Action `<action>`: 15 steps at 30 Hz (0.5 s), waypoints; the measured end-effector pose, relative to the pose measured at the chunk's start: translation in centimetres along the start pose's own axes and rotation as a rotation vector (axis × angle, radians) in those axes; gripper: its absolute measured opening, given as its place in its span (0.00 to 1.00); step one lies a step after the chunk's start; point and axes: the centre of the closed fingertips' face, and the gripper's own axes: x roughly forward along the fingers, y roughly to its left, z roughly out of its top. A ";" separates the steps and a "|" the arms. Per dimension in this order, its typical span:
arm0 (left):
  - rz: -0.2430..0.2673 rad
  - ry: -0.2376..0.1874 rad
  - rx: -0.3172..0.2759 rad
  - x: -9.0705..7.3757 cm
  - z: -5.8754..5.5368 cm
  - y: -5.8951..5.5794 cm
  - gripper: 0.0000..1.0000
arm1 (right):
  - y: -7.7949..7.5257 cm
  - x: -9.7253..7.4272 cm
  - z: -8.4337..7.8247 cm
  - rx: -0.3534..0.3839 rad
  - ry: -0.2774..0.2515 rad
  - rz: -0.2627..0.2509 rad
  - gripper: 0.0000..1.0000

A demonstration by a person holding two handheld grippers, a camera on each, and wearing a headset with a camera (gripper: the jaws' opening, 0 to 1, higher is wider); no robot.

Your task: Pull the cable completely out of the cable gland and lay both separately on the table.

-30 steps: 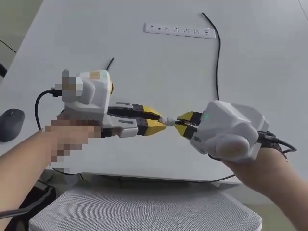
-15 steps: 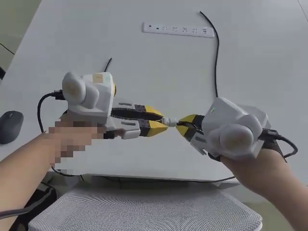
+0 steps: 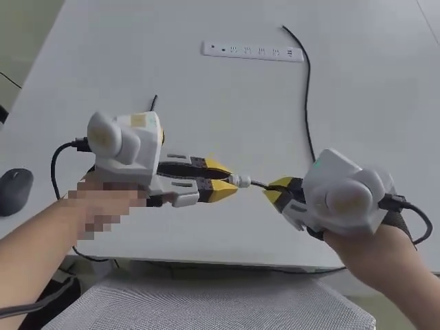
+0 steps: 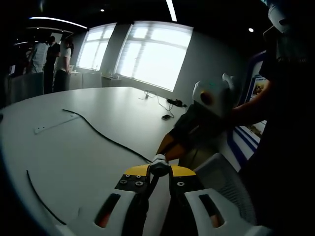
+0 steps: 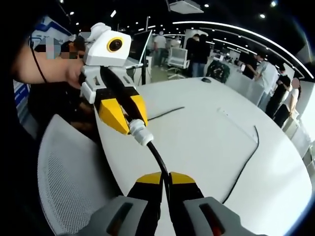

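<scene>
The left gripper has its yellow jaws pressed together on the white gland, whose end pokes out past the tips toward 3 o'clock in the head view. Its own view shows the same hold, with the gland wedged between the two tips. The right gripper faces it from 3 o'clock, jaws pinched on the black cable a little back from the gland. A short bare stretch of cable runs between the two grippers and looks nearly taut.

In the right gripper view the cable rises from between the tips toward 11 o'clock and goes into the gland's mouth, so it is not out yet. Both parts are held in the air over the near edge of the table, above a mesh chair back.

This looks like the middle of the pull — the grippers are apart, but the cable is still seated. How much cable remains inside the gland cannot be seen.

The next move calls for drawing the two grippers straight apart along the cable's line, left toward 9 o'clock and right toward 3, without bending the cable at the mouth. If the right gripper runs out of reach, it may need a fresh grip nearer the gland.

Farther off on the table lie a power strip at 12 o'clock and a mouse at 9 — there is bare surface between them for setting both parts down.
</scene>
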 end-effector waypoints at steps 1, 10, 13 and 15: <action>0.000 -0.002 -0.004 -0.1 0.0 -0.1 0.15 | -0.2 0.1 -0.4 0.014 0.008 -0.005 0.00; 0.000 -0.016 -0.011 -0.2 0.1 -0.4 0.15 | -2.2 0.5 -4.9 0.258 0.065 -0.052 0.00; 0.001 -0.018 -0.006 -0.2 0.1 -0.5 0.15 | -2.5 0.7 -6.2 0.316 0.086 -0.058 0.00; 0.001 -0.019 -0.005 -0.1 0.1 -0.6 0.15 | -2.7 0.8 -6.9 0.350 0.094 -0.066 0.00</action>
